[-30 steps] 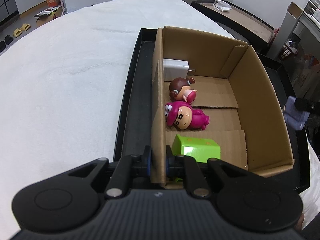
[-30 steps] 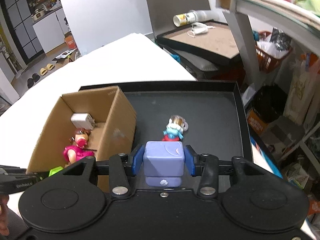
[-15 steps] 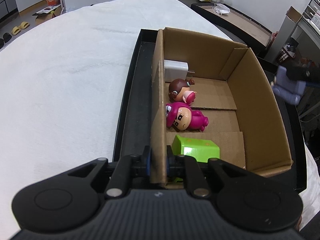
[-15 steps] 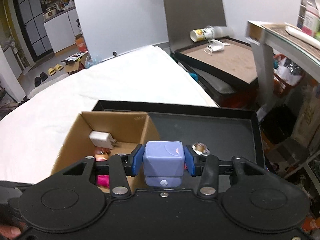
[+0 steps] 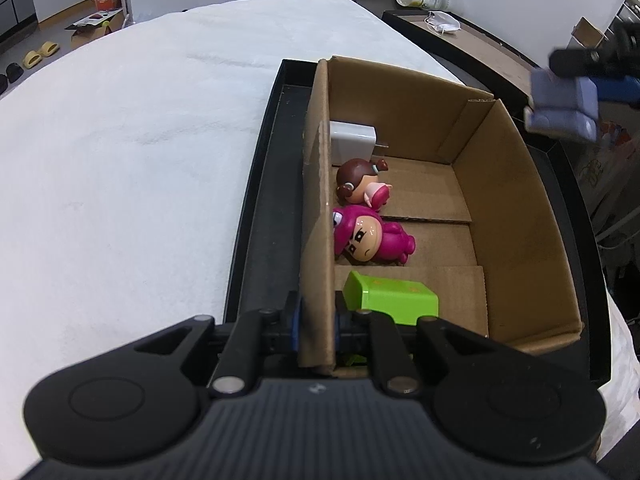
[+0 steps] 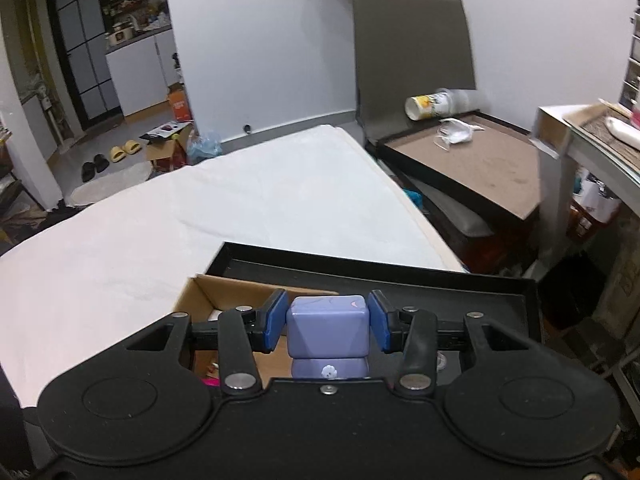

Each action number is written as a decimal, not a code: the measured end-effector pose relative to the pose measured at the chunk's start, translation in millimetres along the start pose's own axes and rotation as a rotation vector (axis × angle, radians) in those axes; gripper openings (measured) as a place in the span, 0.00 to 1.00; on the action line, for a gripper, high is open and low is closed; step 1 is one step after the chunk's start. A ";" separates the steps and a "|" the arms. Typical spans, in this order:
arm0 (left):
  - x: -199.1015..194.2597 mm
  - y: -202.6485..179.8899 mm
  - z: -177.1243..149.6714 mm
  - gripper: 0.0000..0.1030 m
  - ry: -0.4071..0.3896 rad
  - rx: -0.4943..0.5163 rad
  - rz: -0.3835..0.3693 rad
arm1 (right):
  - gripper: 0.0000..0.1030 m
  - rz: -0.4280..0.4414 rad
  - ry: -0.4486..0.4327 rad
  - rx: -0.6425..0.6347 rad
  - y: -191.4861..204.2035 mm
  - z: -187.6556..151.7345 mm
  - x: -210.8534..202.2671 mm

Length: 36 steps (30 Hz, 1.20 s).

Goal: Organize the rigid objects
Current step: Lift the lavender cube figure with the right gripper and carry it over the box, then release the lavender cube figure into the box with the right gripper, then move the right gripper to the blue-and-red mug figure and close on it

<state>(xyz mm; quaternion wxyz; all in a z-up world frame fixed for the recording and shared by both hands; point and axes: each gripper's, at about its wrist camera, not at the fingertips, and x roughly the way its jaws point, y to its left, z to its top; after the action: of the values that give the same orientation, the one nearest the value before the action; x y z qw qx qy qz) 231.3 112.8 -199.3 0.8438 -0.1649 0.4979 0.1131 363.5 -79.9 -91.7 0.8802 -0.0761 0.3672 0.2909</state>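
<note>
Lifted higher than 1 second ago, the lilac blocky plastic figure [image 6: 326, 332] now hangs above the far right rim of the open brown cardboard box [image 5: 516, 216], clamped between the right gripper's [image 6: 326, 326] blue fingers [image 6: 273, 326]. To place it well, I judge it should travel left over the bare box floor, clear of the pink toy figure [image 5: 370, 238], before lowering. The left gripper [image 5: 316, 326] pinches the box's near wall, steadying it on the black tray [image 5: 256, 216].

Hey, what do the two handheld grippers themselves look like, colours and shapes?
Both match: the left gripper and right gripper have matte black bodies with two round raised discs, silver pivot screws on black linkage arms, and blue pads on the fingers. The left's body has a ribbed centre.
</note>
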 end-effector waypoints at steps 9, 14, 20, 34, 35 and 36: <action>0.0 3.1 0.7 0.13 0.003 -0.005 -0.009 | 0.42 0.072 0.043 -0.017 28.0 -1.6 24.9; 0.7 3.0 2.2 0.13 0.009 0.001 -0.006 | 0.43 0.035 0.062 -0.016 33.4 -2.2 38.6; 1.8 1.4 3.3 0.14 0.012 0.007 0.000 | 0.45 0.021 0.030 -0.011 21.9 -4.5 21.8; 2.6 -4.7 2.7 0.14 0.014 0.025 0.021 | 0.50 -0.039 0.081 0.095 -52.5 -47.8 1.0; 2.8 -5.0 2.7 0.14 0.014 0.026 0.023 | 0.50 -0.041 0.086 0.102 -56.0 -50.9 1.2; 2.9 -5.6 2.7 0.13 0.015 0.028 0.025 | 0.50 -0.042 0.090 0.108 -59.7 -54.5 1.5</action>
<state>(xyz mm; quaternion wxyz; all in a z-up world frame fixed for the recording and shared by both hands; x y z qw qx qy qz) 236.8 108.7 -199.7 0.8408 -0.1478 0.5077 0.1158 365.4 -147.0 -136.6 0.8714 -0.0494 0.4200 0.2485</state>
